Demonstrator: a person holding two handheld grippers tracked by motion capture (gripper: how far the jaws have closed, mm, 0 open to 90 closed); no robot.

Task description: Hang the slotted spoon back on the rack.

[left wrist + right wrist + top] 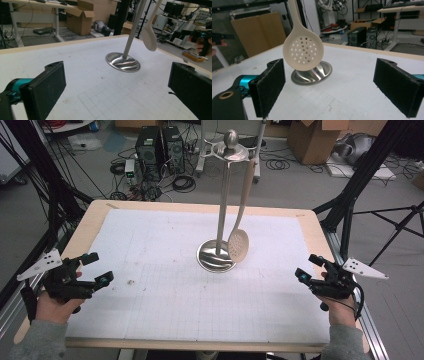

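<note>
Metal stand (pixel 218 235) upright at mid-table, slightly right of centre, on white gridded mat (pixel 165 295). Round shiny base flat on mat; thin pole rising to a top disc w/ ball knob. Cream slotted spoon (pixel 239 244) hanging from top disc on stand's right side, handle slanting down, perforated bowl low, just beside pole and just above base rim. Can't tell if bowl touches base.

Left gripper (pixel 97 268) low at table's left edge, well apart from stand, held in person's hand (pixel 50 307), grey sleeve below. Jaws spread wide, nothing between them. In left gripper view, both black pads wide apart at frame sides w/ bare mat between; stand base (pixel 122 62) ahead and centre-right, spoon bowl (pixel 149 38) hanging right of pole.

Right gripper (pixel 310 267) low at table's right edge, also well apart from stand, jaws pointing in toward table centre. Jaws spread wide, empty. In right gripper view, foam-faced pads far apart; spoon bowl (pixel 303 51) w/ holes facing camera, hanging in front of base (pixel 312 73), closer to left pad's side of frame.

Wooden table border (pixel 90 227) around mat. Small dark speck on mat near left gripper. Floor beyond: PC towers, cables, cardboard boxes.
</note>
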